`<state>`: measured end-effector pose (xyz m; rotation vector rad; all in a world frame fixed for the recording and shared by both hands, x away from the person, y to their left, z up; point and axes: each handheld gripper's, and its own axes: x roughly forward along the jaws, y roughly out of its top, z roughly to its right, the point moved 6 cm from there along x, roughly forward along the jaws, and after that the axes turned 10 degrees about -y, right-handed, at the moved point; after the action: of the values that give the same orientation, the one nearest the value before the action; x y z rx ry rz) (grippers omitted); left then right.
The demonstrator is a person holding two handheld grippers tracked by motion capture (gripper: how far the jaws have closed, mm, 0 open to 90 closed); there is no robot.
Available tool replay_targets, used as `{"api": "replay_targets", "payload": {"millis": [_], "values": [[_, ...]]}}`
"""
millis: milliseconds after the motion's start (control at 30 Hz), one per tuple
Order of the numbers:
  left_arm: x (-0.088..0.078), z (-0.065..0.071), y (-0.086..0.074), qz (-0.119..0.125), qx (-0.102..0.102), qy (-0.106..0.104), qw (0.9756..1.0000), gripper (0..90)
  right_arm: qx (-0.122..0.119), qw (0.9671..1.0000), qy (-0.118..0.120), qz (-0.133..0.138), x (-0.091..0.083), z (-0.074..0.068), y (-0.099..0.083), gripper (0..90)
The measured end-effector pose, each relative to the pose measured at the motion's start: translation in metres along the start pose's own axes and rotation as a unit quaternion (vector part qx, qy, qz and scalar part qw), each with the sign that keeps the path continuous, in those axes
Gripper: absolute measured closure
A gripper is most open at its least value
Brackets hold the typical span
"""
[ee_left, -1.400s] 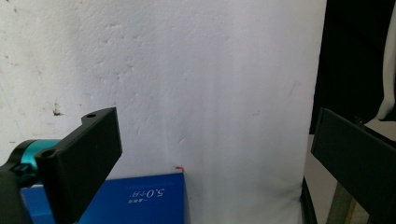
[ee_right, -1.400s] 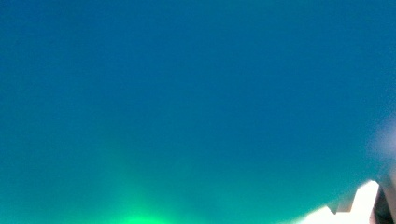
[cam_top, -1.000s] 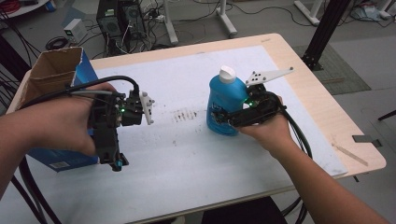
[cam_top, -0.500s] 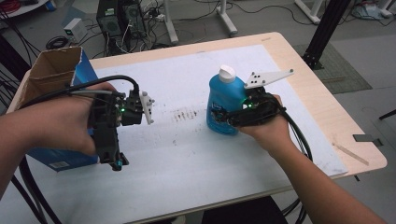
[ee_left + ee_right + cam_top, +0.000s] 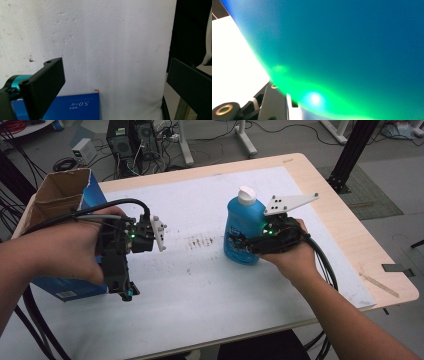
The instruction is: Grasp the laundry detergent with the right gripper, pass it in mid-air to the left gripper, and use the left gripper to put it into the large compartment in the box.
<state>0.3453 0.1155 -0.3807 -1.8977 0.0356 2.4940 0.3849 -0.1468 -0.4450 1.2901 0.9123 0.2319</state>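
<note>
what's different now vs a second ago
The right gripper has just been closing its jaws on the blue bottle, which sits between them, and now grips it low on the body. The bottle stands upright on the same spot of the white mat. The left gripper stayed where it was, jaws open, beside the blue box.

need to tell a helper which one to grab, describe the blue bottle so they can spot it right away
Start at the white mat covering the wooden table. Right of its middle the blue bottle stands upright, with the right hand-held gripper clamped on its lower body. Its white cap and rounded body set it apart from the blue cardboard box at the left edge.
</note>
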Motion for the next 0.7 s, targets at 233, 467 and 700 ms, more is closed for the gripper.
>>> {"api": "replay_targets", "payload": {"millis": [233,467,700], "values": [[-0.002,0.0,0.003,0.003,0.002,-0.001,1.0,1.7,-0.023,0.9996,0.012,-0.003,-0.008,-0.008,0.013,46.4],[-0.011,0.0,0.003,0.012,0.001,0.008,0.9999,1.7,-0.049,0.9985,0.022,0.003,-0.016,-0.016,0.029,46.4],[-0.027,0.002,0.002,0.022,-0.001,0.024,0.9995,1.7,-0.076,0.9949,0.066,-0.012,-0.017,-0.037,0.044,46.4]]}}
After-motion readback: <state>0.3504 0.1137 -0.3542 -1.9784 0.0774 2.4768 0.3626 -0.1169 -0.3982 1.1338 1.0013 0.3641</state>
